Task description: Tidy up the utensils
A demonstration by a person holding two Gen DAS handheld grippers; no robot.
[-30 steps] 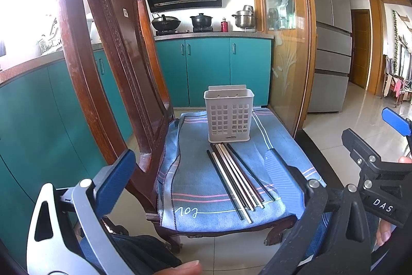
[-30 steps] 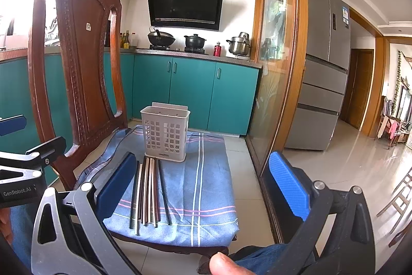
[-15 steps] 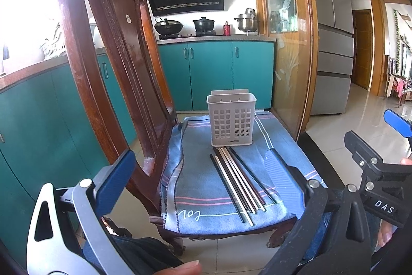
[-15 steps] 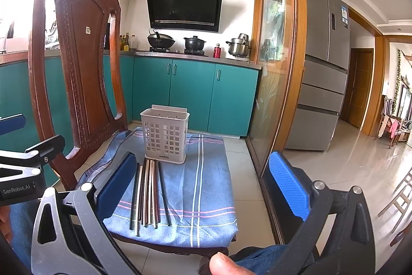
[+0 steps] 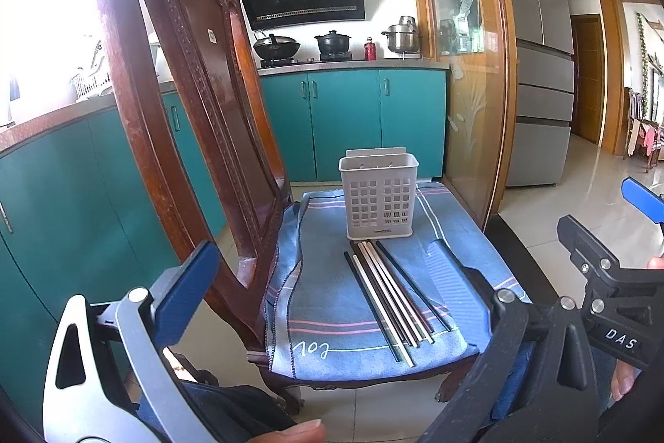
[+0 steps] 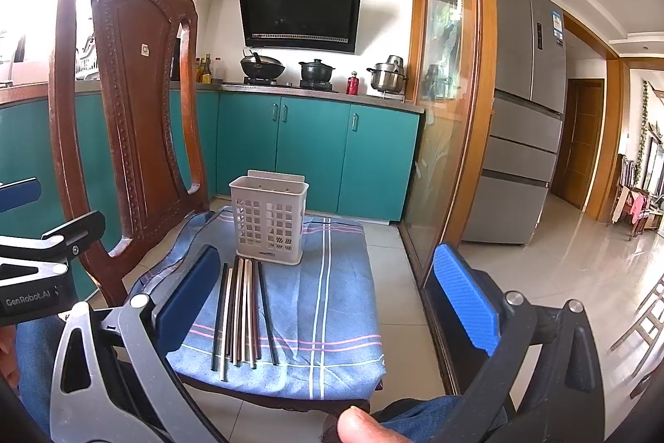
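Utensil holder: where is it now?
In both wrist views the white utensil holder stands upright on the blue cloth, just behind the chopsticks.

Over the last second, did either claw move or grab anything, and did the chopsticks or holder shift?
Only the left claw drifted slightly, so the chair sits a little lower in its view. Nothing was grasped or released. Right claw steady and open; chopsticks and holder unmoved on the cloth.
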